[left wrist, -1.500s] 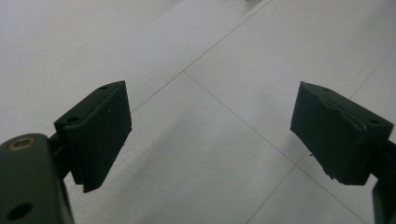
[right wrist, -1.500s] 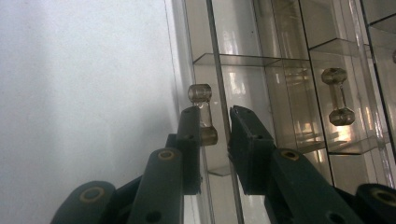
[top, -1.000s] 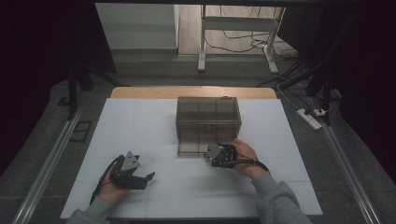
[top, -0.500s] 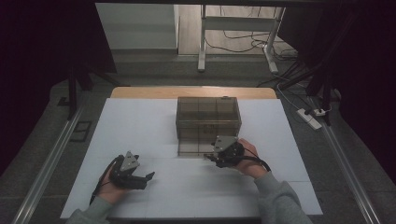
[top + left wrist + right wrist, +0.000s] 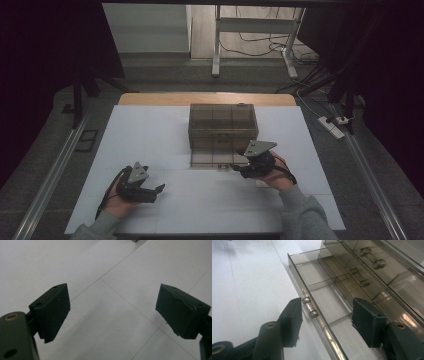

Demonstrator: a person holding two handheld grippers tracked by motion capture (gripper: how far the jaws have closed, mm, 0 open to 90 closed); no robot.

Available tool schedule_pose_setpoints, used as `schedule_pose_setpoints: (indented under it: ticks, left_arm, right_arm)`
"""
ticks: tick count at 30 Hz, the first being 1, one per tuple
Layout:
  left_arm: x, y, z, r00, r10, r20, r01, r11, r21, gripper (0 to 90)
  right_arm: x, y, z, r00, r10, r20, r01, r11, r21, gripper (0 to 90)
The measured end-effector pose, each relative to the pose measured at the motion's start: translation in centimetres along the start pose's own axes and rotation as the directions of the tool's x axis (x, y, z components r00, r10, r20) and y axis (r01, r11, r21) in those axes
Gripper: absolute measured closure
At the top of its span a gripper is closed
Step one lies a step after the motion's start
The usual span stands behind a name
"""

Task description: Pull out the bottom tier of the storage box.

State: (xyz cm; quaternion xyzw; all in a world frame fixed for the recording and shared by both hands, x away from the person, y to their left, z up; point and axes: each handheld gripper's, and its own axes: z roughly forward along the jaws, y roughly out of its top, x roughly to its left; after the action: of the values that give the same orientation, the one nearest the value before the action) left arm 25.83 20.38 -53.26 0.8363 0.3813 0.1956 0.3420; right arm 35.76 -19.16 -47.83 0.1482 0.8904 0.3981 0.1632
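Partly cut off, drawer point(image 5: 329, 302) pulled from smoky box point(image 5: 223, 126), right gripper point(image 5: 325, 315) jaws just opening astride its handle point(image 5: 310, 307), left gripper point(image 5: 112, 312) jaws spread.

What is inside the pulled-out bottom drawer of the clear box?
The drawer looks empty: thin dividers split it into compartments, and the white table shows through its floor. Its back part sits under the box, behind tinted walls, so I cannot tell what lies there.

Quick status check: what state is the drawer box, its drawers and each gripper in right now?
Smoky transparent plastic drawer box: upright on the white table.
Bottom drawer: pulled out, looks empty.
Upper drawers: pushed in.
Right gripper: jaws just opening, either side of the bottom drawer's knob, not pressing it.
Left gripper: open, nothing between the jaws.
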Motion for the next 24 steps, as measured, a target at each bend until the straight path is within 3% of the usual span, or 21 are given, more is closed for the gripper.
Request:
schedule_pose_setpoints:
  ticks: [13,24]
  left_arm:
    - [0.0,0.0,0.0,1.0000,0.001,0.000,-0.001,1.0000,0.000,12.4]
    - [-0.1,0.0,0.0,1.0000,0.002,-0.002,-0.002,1.0000,0.000,12.4]
  right_arm:
    - [-0.3,-1.3,-1.8,0.9987,0.045,0.026,-0.044,0.999,-0.025,40.0]
    - [-0.8,-1.7,-2.8,0.9981,0.051,0.036,-0.049,0.998,-0.036,39.8]
